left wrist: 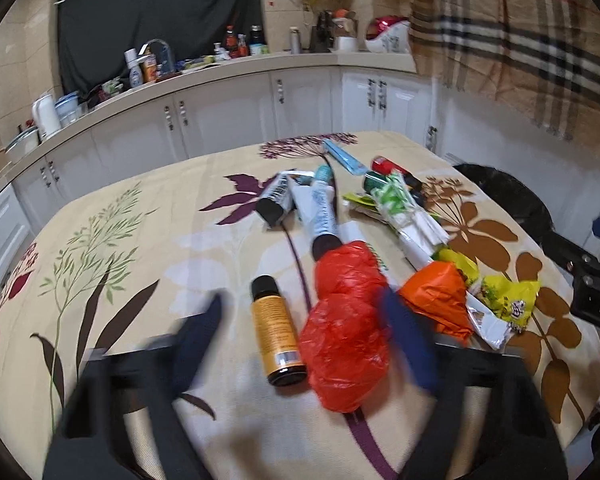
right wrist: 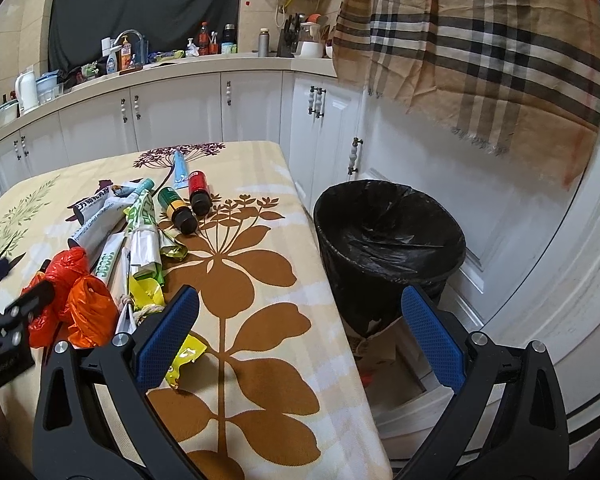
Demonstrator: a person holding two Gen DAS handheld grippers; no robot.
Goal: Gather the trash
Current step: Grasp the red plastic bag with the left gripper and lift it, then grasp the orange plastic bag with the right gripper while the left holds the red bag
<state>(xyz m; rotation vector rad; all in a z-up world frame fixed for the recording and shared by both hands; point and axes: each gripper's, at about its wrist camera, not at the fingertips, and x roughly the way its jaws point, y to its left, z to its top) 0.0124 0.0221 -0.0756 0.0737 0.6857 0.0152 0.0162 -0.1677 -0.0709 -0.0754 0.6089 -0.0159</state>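
A: Hovering low over the table point(left wrist: 148, 224), the left gripper point(left wrist: 304, 332) is pointing toward the counter point(left wrist: 228, 68), its fingers point(left wrist: 198, 340) blurring and standing spread apart, gripping nothing.

B: What is sitting between them?

A: An orange bottle point(left wrist: 278, 340) is lying on its side in the gap, and the red bag point(left wrist: 346, 332) is lying against the right finger, partly behind it. Whether that finger is touching the bag, I cannot tell.

B: And the rest of the trash?

A: It is lying heaped on the floral cloth: an orange bag point(left wrist: 440, 296) just beside the red one, yellow wrappers point(left wrist: 508, 296) to its right, tubes point(left wrist: 322, 208) and a green-and-white wrapper point(left wrist: 400, 204) farther back.

B: How is the right gripper point(right wrist: 300, 340) standing?

A: It is hanging over the table's right edge, tilting down, jaws wide and released, holding nothing. Its left pad point(right wrist: 168, 340) is hovering above a yellow wrapper point(right wrist: 186, 360); the right one is hanging over the floor beside the bin point(right wrist: 388, 240).

B: Where is the bin sitting?

A: On the floor just beside the table, lined with a black bag, against the white cabinets point(right wrist: 252, 108). A plaid cloth point(right wrist: 480, 48) is hanging above it.
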